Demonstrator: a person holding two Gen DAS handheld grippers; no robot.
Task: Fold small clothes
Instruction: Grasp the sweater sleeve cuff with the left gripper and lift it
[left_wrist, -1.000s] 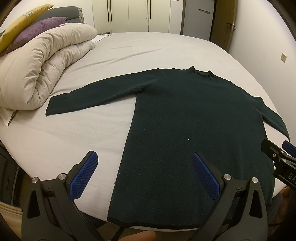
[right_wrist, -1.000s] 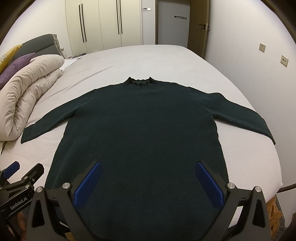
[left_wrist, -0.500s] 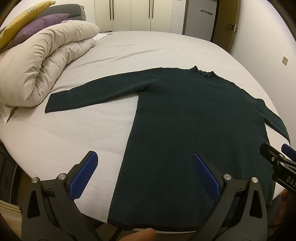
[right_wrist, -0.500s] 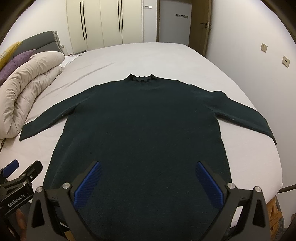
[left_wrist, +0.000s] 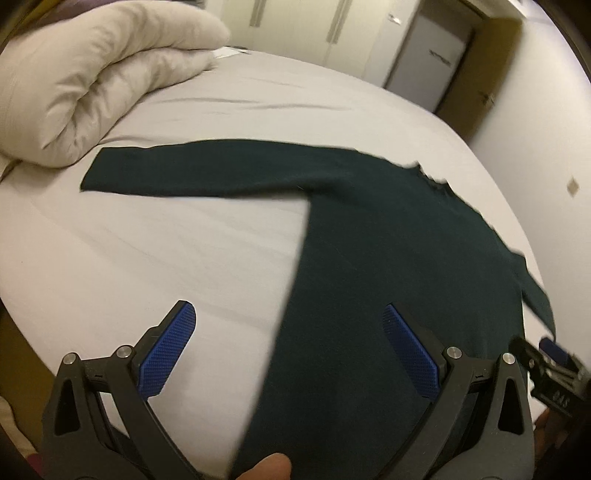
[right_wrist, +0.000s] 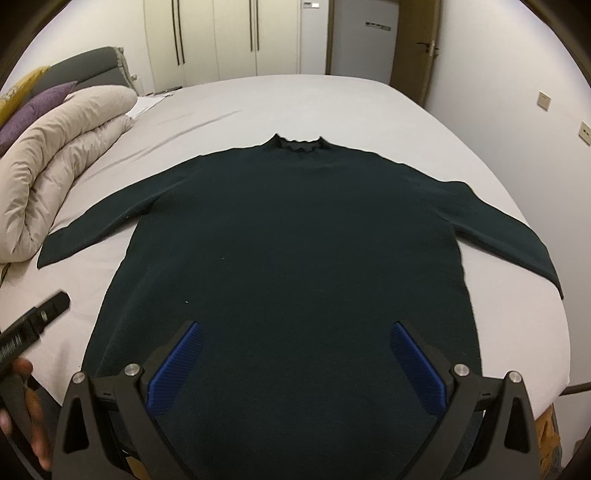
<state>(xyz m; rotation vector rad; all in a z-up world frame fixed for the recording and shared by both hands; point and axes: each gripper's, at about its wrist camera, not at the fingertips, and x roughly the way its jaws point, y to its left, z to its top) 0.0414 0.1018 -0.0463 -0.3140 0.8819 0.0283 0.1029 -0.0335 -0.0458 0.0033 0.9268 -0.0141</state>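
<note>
A dark green long-sleeved sweater (right_wrist: 295, 240) lies flat on the bed, collar at the far side, both sleeves spread out. In the left wrist view the sweater (left_wrist: 388, 258) fills the right half, with its left sleeve (left_wrist: 192, 173) stretched toward the duvet. My left gripper (left_wrist: 288, 325) is open and empty above the sweater's left side edge near the hem. My right gripper (right_wrist: 295, 343) is open and empty above the lower middle of the sweater. The left gripper also shows in the right wrist view (right_wrist: 33, 325), at the left edge.
A rolled beige duvet (left_wrist: 92, 77) lies at the left of the grey bed sheet (left_wrist: 147, 251), close to the left cuff. Purple and yellow pillows (right_wrist: 29, 107) sit behind it. Wardrobes (right_wrist: 240, 37) and a door stand beyond the bed; a wall is on the right.
My left gripper has moved forward and to the left over the bed and turned, so the left sleeve is now nearer and the view is blurred. My right gripper has edged forward slightly.
</note>
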